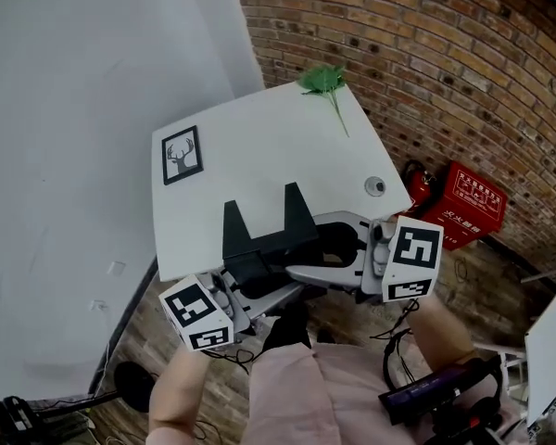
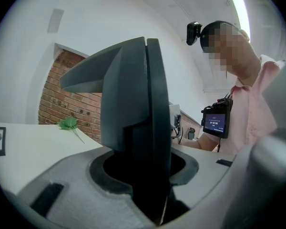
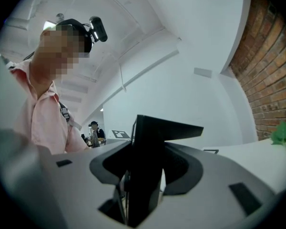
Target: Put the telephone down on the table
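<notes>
Nothing here reads clearly. Right of centre in the head view, the red box (image 1: pixel 468 202) carries white print, too small to make out. In the left gripper view, right of centre, a lit screen (image 2: pixel 215 124) shows pale digits, unreadable. Left cube (image 1: pixel 196 311) and right cube (image 1: pixel 414 258): square patterns only, no letters.

Head view: head-mounted camera, facing steeply down from well above the desk (image 1: pixel 259 156). Left and right gripper views: cameras set low at the desk's near edge, side by side, facing level across it. All three views share the desk and the green sprig (image 1: pixel 324 82). Both gripper views catch the person (image 2: pixel 257 104) at one side.
</notes>
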Demonstrator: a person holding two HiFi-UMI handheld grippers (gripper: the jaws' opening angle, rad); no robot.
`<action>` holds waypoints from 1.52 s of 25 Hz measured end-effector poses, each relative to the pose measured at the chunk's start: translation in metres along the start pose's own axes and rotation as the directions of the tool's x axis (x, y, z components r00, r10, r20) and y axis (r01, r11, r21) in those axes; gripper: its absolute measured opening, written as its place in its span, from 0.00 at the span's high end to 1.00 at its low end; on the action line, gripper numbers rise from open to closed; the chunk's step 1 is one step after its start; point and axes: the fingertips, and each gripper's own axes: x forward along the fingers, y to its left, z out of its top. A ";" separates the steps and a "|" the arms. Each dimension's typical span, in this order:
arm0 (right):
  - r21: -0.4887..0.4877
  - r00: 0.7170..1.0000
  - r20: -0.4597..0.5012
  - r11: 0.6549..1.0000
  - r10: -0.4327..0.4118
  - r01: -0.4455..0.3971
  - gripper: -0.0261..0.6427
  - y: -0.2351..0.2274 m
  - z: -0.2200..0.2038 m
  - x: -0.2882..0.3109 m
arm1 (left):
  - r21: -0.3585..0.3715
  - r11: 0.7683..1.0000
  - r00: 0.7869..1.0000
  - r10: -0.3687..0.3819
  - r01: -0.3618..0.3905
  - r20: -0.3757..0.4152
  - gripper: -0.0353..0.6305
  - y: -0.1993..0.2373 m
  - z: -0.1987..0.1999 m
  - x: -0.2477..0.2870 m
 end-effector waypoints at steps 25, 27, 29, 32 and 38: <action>-0.051 0.999 0.013 0.998 -0.033 0.033 0.67 -0.222 0.067 0.142 | 0.051 0.998 0.999 -0.035 0.035 0.014 0.69 0.253 0.097 -0.043; -0.061 0.999 0.018 0.998 -0.032 0.033 0.67 -0.226 0.074 0.145 | 0.065 0.997 0.999 -0.034 0.034 0.013 0.69 0.258 0.105 -0.044; -0.065 0.999 0.018 0.997 -0.033 0.034 0.67 -0.231 0.079 0.147 | 0.072 0.997 0.999 -0.033 0.032 0.012 0.69 0.264 0.110 -0.044; -0.062 0.999 0.013 0.997 -0.033 0.033 0.67 -0.241 0.081 0.148 | 0.071 0.997 0.999 -0.032 0.031 0.014 0.69 0.272 0.114 -0.041; -0.020 1.000 -0.010 0.999 -0.027 0.027 0.67 -0.262 0.073 0.145 | 0.023 0.999 1.000 -0.027 0.027 0.009 0.69 0.289 0.104 -0.030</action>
